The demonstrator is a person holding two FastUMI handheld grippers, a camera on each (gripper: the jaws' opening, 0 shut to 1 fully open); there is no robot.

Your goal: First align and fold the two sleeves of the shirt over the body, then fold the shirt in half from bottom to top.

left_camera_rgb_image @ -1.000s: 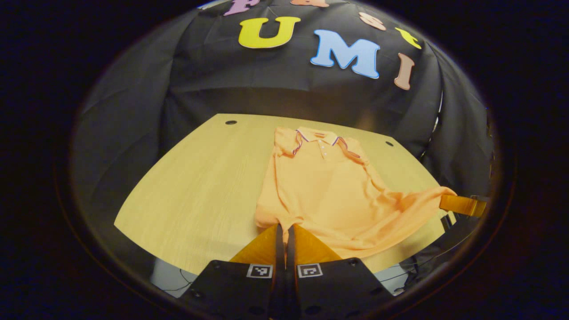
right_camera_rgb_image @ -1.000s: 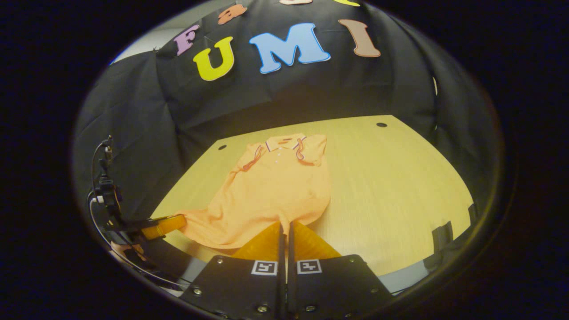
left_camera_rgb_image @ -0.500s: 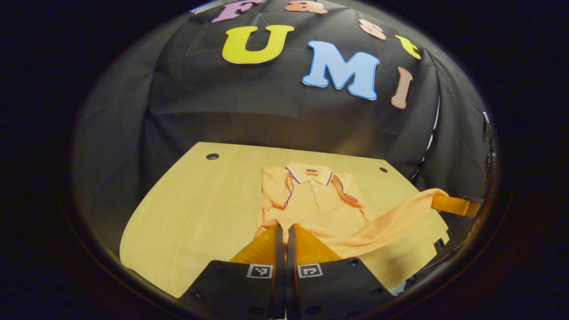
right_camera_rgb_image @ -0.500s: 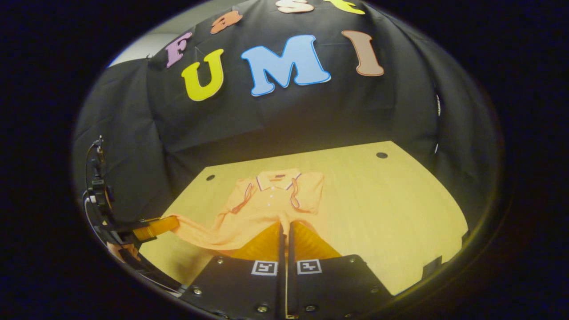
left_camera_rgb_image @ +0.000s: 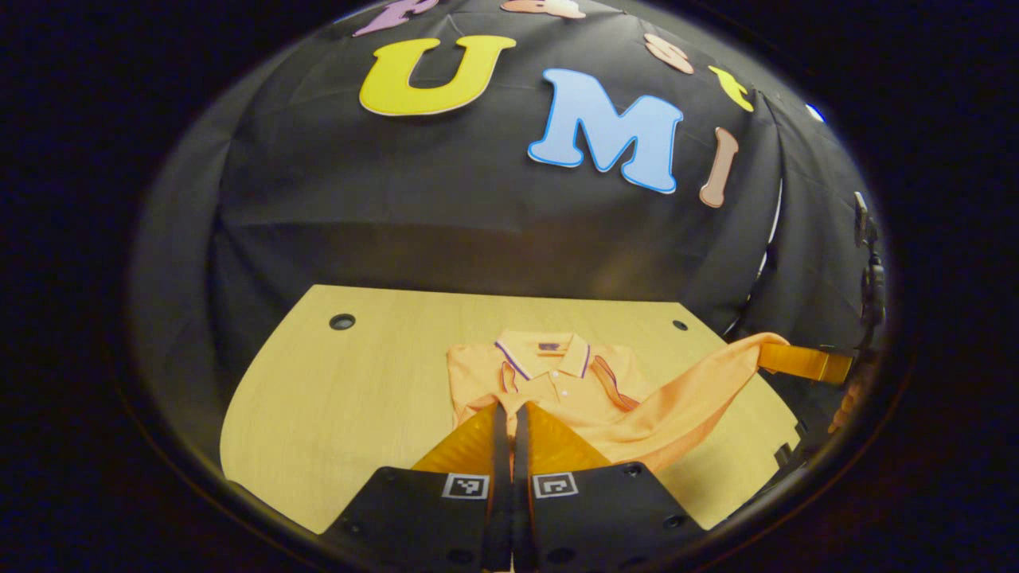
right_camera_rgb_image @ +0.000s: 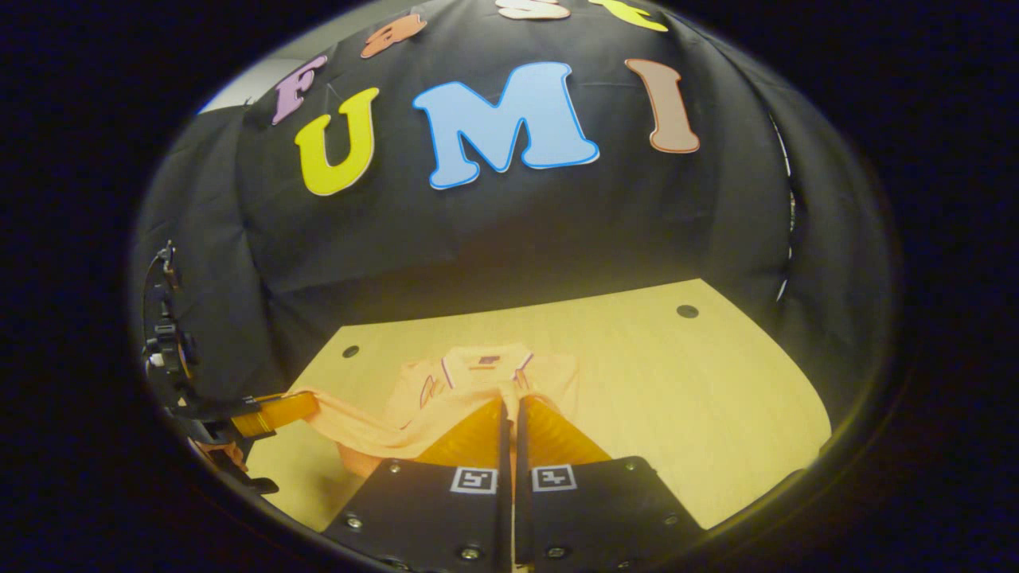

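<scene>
An orange polo shirt [left_camera_rgb_image: 557, 382] lay collar-up on a pale wooden table [left_camera_rgb_image: 358, 382], near the table's far edge. Both sleeves appeared already folded in over the body, their striped cuffs lying just beside the collar [left_camera_rgb_image: 544, 353]. The shirt's bottom hem [left_camera_rgb_image: 700, 382] was lifted off the table and carried toward the collar, hanging in a sagging band between the two grippers. The left gripper [left_camera_rgb_image: 509, 407] had its fingers pressed together on one hem corner; the right gripper [right_camera_rgb_image: 509, 402] likewise pinched the other corner, on the collar's opposite side. Judging by this, the sleeve folds were done and the bottom-to-top fold was well along; the hem had yet to be laid down and let go.
</scene>
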